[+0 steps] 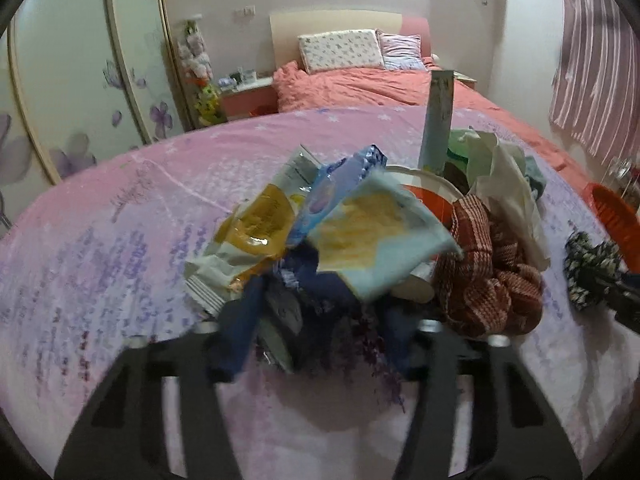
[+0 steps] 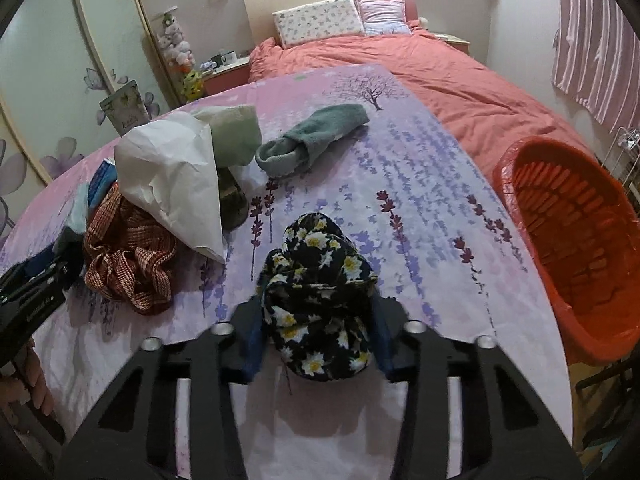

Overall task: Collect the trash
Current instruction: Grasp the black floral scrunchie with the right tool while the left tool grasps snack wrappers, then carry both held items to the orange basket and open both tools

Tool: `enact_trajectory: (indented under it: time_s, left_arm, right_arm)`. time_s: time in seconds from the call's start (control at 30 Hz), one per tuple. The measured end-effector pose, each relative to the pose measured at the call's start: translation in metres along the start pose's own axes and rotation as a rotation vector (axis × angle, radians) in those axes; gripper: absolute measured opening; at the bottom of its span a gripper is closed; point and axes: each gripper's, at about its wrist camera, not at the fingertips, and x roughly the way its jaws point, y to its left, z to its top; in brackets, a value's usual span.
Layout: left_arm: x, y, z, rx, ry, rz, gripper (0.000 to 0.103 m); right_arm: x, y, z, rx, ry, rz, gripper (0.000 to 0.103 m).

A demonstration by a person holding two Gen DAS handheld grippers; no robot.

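Left gripper (image 1: 316, 312): jaws narrowed, blue pads closed on a bunch of crumpled wrappers (image 1: 320, 232). The bunch fans up and away from the fingers. In it: a yellow-orange packet (image 1: 260, 224) at left, a blue foil packet (image 1: 336, 184) in the middle, a pale blue-and-yellow packet (image 1: 380, 236) at right. Frame is blurred here; exact pad contact is hard to read, but the wrappers sit between the pads, over the bed cover.

Right gripper (image 2: 316, 340): jaws narrowed, both blue pads pressed against the sides of a black floral cloth bundle (image 2: 320, 292). The bundle's long axis runs away from the fingers, toward the head of the bed. It rests on the lavender-print sheet (image 2: 400, 152).

Outward, right-wrist view:
- Red-and-white checked cloth (image 2: 128, 256), crumpled, left of the floral bundle, apart from it.
- White paper sheet (image 2: 176, 184), partly over the checked cloth.
- Grey-green rolled towel (image 2: 312, 140), farther up the sheet, long axis slanting up to the right.
- Orange slatted basket (image 2: 572, 248) with a red liner, at the right edge of the bed, mouth tipped toward the camera.

Left-wrist view: a tall upright pale carton (image 1: 438, 120) stands behind the wrappers.
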Motion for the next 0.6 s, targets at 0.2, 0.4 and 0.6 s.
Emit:
enact_trajectory:
  time_s: [0.2, 0.4, 0.6]
  left_arm:
    - [-0.005, 0.012, 0.004, -0.048, 0.004, -0.051, 0.012]
    - [-0.017, 0.016, 0.007, -0.061, -0.015, -0.059, 0.009]
    - [-0.037, 0.009, 0.011, -0.073, -0.034, -0.071, 0.009]
  right_arm:
    - [-0.008, 0.001, 0.003, 0.005, -0.030, 0.027, 0.023]
    - [-0.017, 0.003, 0.007, 0.003, -0.058, 0.042, 0.020]
    - [-0.033, -0.003, 0.011, 0.002, -0.103, 0.050, 0.020]
